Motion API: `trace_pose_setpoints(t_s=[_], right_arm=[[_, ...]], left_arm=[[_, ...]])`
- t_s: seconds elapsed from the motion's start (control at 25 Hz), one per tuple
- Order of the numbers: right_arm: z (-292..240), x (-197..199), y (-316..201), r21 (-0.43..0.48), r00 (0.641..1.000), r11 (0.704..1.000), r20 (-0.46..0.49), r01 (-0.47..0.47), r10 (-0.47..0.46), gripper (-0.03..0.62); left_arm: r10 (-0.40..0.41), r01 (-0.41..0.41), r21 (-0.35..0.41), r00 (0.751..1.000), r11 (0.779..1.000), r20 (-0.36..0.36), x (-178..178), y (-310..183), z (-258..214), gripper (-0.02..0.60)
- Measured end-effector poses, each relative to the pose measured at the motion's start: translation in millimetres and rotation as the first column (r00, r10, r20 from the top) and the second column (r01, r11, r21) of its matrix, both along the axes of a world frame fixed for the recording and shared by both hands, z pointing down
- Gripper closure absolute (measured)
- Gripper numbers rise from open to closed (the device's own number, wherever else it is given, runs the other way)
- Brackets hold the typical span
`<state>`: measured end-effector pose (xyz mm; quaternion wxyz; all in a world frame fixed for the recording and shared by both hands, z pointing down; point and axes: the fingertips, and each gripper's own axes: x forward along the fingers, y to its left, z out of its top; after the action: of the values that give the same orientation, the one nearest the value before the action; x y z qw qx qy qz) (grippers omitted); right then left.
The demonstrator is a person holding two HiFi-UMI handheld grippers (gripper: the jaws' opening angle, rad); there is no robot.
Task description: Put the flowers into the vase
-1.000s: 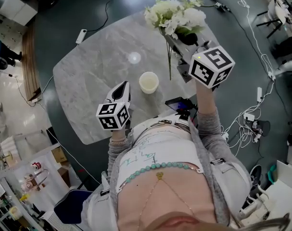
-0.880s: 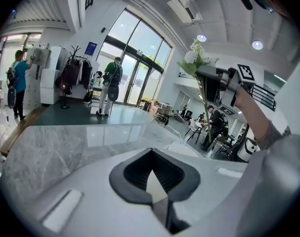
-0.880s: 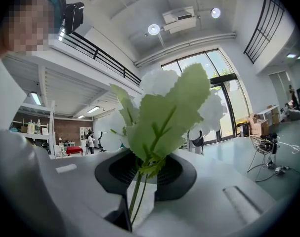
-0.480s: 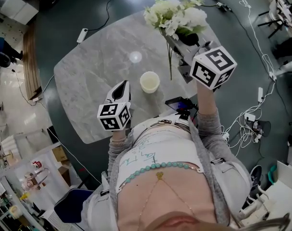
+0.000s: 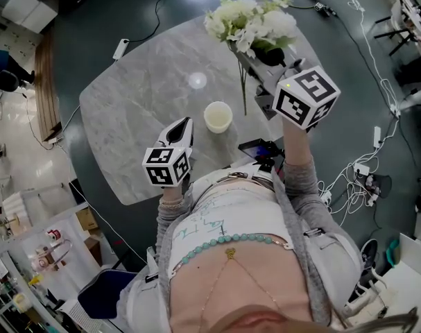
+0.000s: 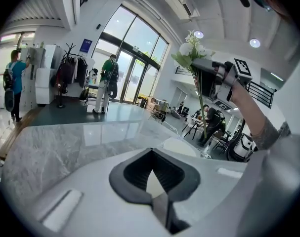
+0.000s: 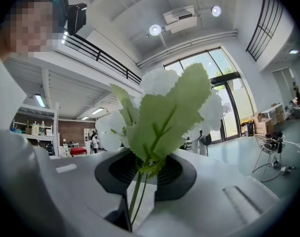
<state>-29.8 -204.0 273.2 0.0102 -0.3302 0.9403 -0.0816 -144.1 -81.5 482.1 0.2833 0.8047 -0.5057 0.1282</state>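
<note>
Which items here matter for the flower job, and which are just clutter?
Job: flowers, held in the right hand-held gripper; vase; marble table.
Lying about: dark object by the table edge; white power strip and cables on the floor.

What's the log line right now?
left gripper shut, empty | right gripper shut on flowers | vase empty on table | flowers not yet inserted

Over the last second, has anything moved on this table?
Nothing visibly changed. The right tool still grips the flowers by their stems above the table. The left tool still hovers near the white vase, which stands where it was.
</note>
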Motion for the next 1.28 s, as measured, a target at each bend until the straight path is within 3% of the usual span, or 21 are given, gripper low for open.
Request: trace_pose_setpoints(t_s=[0.44, 1.28], right_arm=[[3.0, -6.8, -3.7, 0.004, 0.993, 1.0, 0.118, 0.03, -0.031, 0.491], [47.2, -14.0, -10.3, -0.053, 0.99, 0.997, 0.129, 0.058, -0.051, 0.488]], left_arm=[[-0.001, 0.001, -0.01, 1.0, 1.0, -0.006, 3.9, 4.8, -1.9, 0.581], [-0.005, 0.005, -0.049, 1.0, 0.999, 0.014, -5.9, 9.1, 5.4, 0.581]])
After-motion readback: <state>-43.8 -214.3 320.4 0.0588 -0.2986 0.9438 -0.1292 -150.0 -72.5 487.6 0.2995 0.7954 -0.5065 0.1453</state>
